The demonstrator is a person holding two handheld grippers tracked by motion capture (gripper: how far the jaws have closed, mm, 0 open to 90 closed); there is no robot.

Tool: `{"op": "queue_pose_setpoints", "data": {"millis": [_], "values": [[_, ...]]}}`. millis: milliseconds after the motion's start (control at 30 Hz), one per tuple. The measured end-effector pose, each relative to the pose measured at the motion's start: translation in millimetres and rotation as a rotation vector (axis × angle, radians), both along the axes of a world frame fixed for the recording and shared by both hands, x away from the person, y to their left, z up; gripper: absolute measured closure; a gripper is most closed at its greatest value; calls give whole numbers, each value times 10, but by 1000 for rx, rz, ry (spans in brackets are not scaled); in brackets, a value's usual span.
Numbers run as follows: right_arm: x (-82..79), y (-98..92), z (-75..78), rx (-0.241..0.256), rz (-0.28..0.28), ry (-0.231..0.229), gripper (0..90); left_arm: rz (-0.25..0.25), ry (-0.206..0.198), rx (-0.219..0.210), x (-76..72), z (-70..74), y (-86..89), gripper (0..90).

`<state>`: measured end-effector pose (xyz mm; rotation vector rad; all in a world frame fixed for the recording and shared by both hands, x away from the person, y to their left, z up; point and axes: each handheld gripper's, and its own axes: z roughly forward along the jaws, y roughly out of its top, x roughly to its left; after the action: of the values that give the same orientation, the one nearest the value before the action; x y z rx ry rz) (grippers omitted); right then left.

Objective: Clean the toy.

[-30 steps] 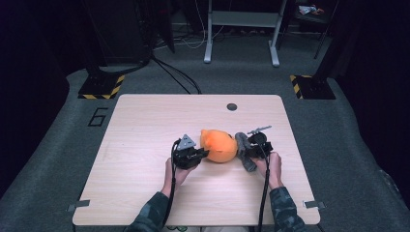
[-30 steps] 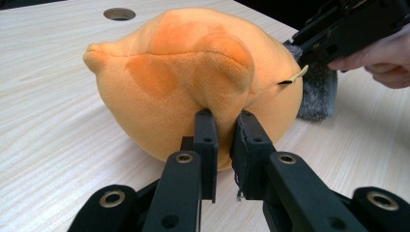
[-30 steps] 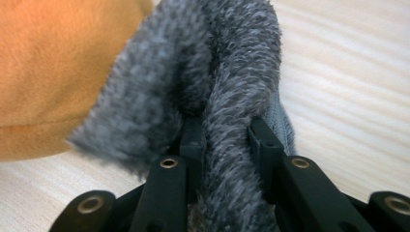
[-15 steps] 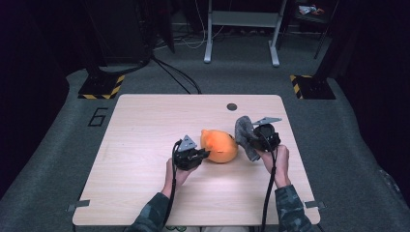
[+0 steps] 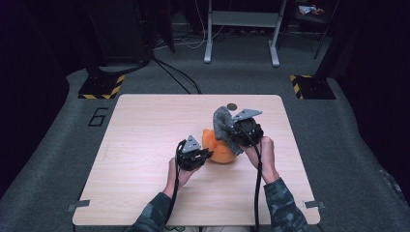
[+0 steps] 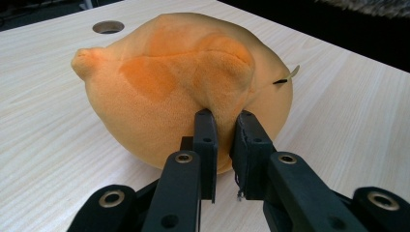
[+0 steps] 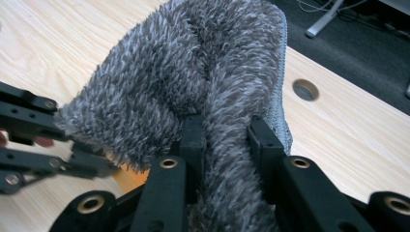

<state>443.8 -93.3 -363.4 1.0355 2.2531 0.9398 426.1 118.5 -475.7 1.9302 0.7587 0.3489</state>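
An orange plush toy (image 5: 220, 149) lies near the middle of the light wood table (image 5: 145, 135). In the left gripper view the orange plush toy (image 6: 183, 82) has a fold pinched between the jaws of my left gripper (image 6: 225, 140), which is shut on it. My left gripper (image 5: 205, 154) sits at the toy's left side in the high view. My right gripper (image 5: 231, 129) holds a grey furry cloth (image 5: 222, 122) lifted above the toy's far right side. Up close, the grey furry cloth (image 7: 193, 82) is clamped by my right gripper (image 7: 225, 140).
A round cable hole (image 5: 232, 106) lies in the table near its far edge. Beyond the table stand a white desk frame (image 5: 241, 34) and floor bases with yellow-black tape (image 5: 101, 87). Bare tabletop spreads to the left.
My right gripper has risen and moved away from me with the grey cloth, lifting it off the table beside the toy. The left gripper has stayed on the orange toy.
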Motion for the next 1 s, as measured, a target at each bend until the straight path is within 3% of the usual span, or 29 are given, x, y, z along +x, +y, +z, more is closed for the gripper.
{"op": "queue_pose_setpoints", "data": {"millis": [400, 433, 567, 667, 733, 867, 1000], "values": [[30, 263, -63, -39, 68, 1, 719, 0, -8, -17, -8, -1, -30, 806], [14, 283, -67, -33, 55, 21, 719, -3, -16, -10, -7, 1, -28, 806], [42, 344, -127, -38, 85, 25, 719, -11, -8, -6, -13, 9, -33, 807], [70, 378, -204, -74, 81, 43, 719, -5, -14, 1, -12, 1, -30, 807], [104, 364, -259, -88, 84, 54, 718, 3, -5, -6, -11, -11, -19, 807], [124, 310, -314, -63, 72, 70, 718, -11, 2, 0, 1, -17, 15, 807], [137, 224, -347, -67, 57, 83, 718, 7, 5, -12, 4, -30, 18, 807]]}}
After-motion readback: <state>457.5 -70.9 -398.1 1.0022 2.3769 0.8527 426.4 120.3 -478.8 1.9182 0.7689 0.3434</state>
